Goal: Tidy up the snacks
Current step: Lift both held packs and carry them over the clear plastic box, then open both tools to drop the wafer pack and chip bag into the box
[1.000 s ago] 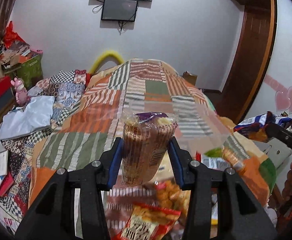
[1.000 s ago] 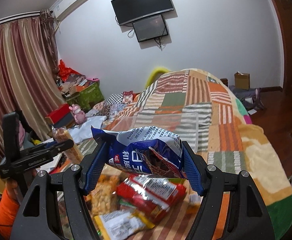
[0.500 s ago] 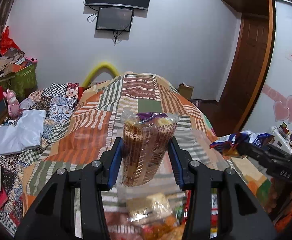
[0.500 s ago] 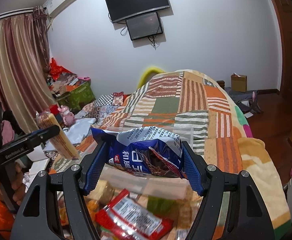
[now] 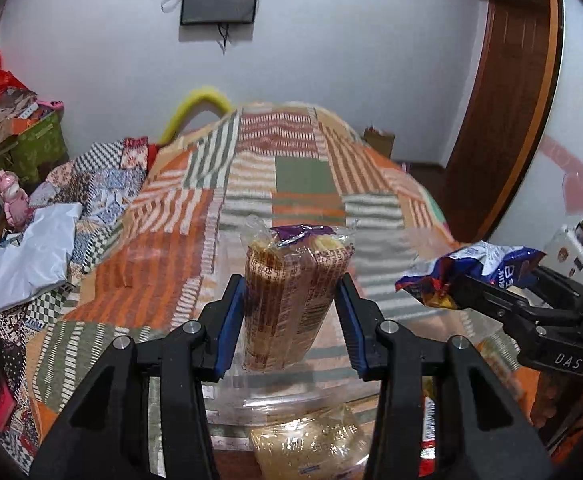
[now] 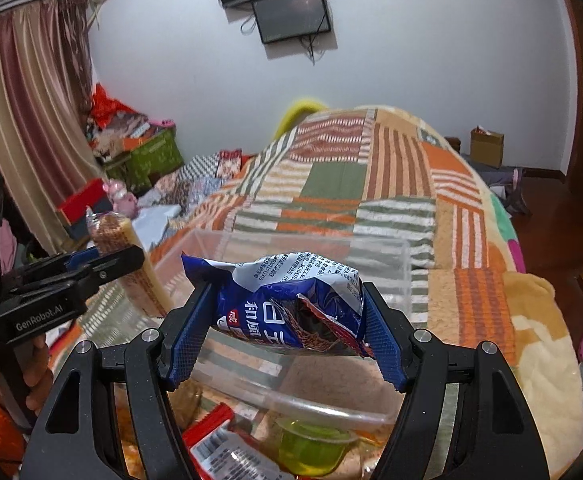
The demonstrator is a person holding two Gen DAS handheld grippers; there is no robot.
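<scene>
Biscuits (image 5: 287, 296) upright between left tool (image 5: 291, 312) pads (pressed).

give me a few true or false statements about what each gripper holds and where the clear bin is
1. The left gripper grips a tall clear-wrapped pack of brown biscuits. True.
2. The right gripper is empty. False: it is shut on a crumpled blue foil snack bag.
3. A clear plastic bin sits on the striped patchwork blanket. True.
4. The blue snack bag already lies inside the bin. False: it is held in the jaws above it.
5. A green jelly cup lies near the bin. True.
</scene>
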